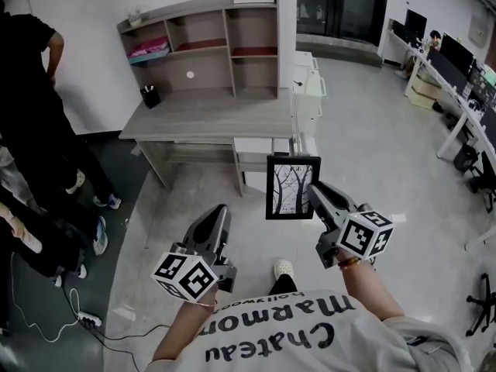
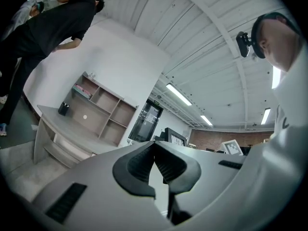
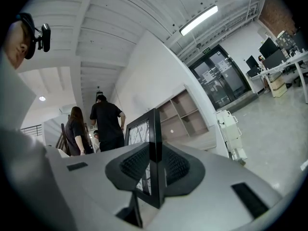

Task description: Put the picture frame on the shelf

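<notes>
A black picture frame [image 1: 292,187] with a tree drawing hangs upright in the air, and my right gripper [image 1: 314,188] is shut on its right edge. In the right gripper view the frame [image 3: 144,129] stands edge-on between the dark pads [image 3: 134,163]. My left gripper [image 1: 219,214] is lower left in the head view, its jaws closed together with nothing between them [image 2: 155,150]. The wooden shelf unit [image 1: 203,45] stands on a desk [image 1: 203,116] against the far wall, well ahead of both grippers.
A black pen cup [image 1: 150,95] sits on the desk's left side, pink items [image 1: 147,49] lie in the shelf's upper left compartment. People stand at the left [image 1: 35,99]. White cabinets [image 1: 310,91] flank the desk on the right; office desks [image 1: 457,84] line the far right.
</notes>
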